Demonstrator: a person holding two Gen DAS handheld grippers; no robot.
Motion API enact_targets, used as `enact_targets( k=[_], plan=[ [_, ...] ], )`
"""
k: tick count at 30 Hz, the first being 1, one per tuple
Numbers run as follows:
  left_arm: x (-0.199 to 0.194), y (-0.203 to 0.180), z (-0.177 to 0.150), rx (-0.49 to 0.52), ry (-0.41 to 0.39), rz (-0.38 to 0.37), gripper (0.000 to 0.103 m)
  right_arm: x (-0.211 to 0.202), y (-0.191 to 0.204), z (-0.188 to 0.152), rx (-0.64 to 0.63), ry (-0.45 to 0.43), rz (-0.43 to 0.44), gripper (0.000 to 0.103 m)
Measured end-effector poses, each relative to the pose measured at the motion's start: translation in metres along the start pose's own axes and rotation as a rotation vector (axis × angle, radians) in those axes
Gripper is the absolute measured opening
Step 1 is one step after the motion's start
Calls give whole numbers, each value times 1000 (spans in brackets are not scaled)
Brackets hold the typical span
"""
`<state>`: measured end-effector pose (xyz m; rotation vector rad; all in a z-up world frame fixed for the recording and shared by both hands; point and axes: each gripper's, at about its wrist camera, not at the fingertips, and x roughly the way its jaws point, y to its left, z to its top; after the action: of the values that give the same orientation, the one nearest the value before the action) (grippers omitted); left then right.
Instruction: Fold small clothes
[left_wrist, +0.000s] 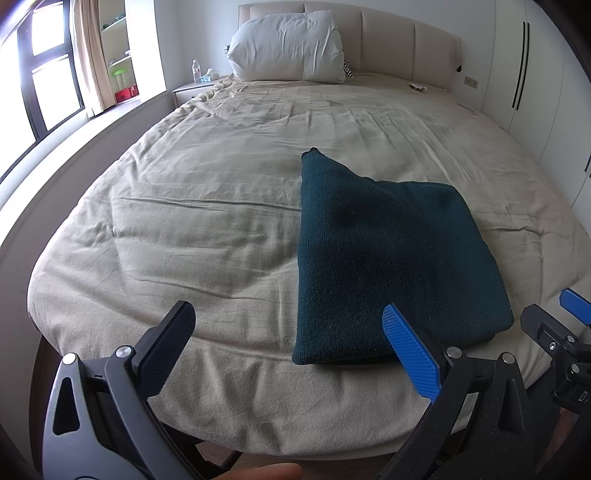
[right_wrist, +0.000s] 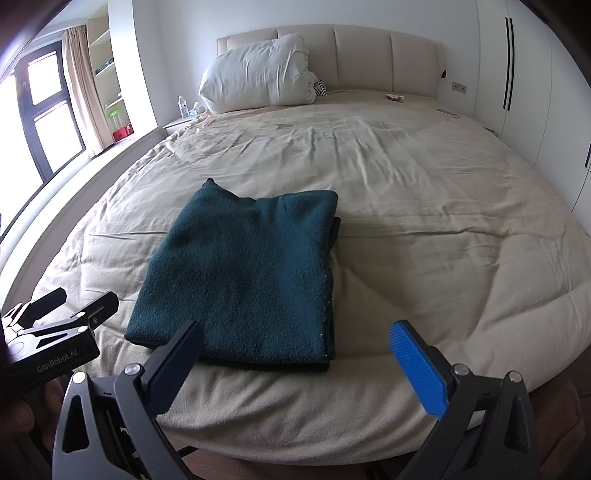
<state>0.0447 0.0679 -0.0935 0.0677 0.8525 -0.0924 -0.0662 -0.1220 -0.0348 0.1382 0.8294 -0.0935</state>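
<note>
Folded sweater (right_wrist: 240, 273) lies on the bed (right_wrist: 424, 229) near its foot; pillow (right_wrist: 258, 75) sits against the headboard (right_wrist: 369, 59) behind.

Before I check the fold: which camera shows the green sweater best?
The right wrist view: the green sweater lies nearly whole and central, stacked layers showing along its right edge. The left wrist view shows it off to the right, its near corner behind a blue pad.

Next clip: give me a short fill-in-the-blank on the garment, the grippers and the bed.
1. The green garment lies ____ on the bed.
2. Both the left gripper and the right gripper are ____.
3. Neither gripper ____ the garment.
4. A white ____ leans against the headboard.

Missing words: folded; open; holds; pillow
</note>
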Motion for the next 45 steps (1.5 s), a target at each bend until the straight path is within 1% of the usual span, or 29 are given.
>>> enact_targets(
  k=[39, 45],
  plan=[
    [2, 1, -3, 1, 6, -4, 103, 1, -3, 0, 0, 7, 4, 103],
    [3, 0, -7, 3, 8, -3, 103, 1, -3, 0, -1, 8, 5, 103]
  ],
)
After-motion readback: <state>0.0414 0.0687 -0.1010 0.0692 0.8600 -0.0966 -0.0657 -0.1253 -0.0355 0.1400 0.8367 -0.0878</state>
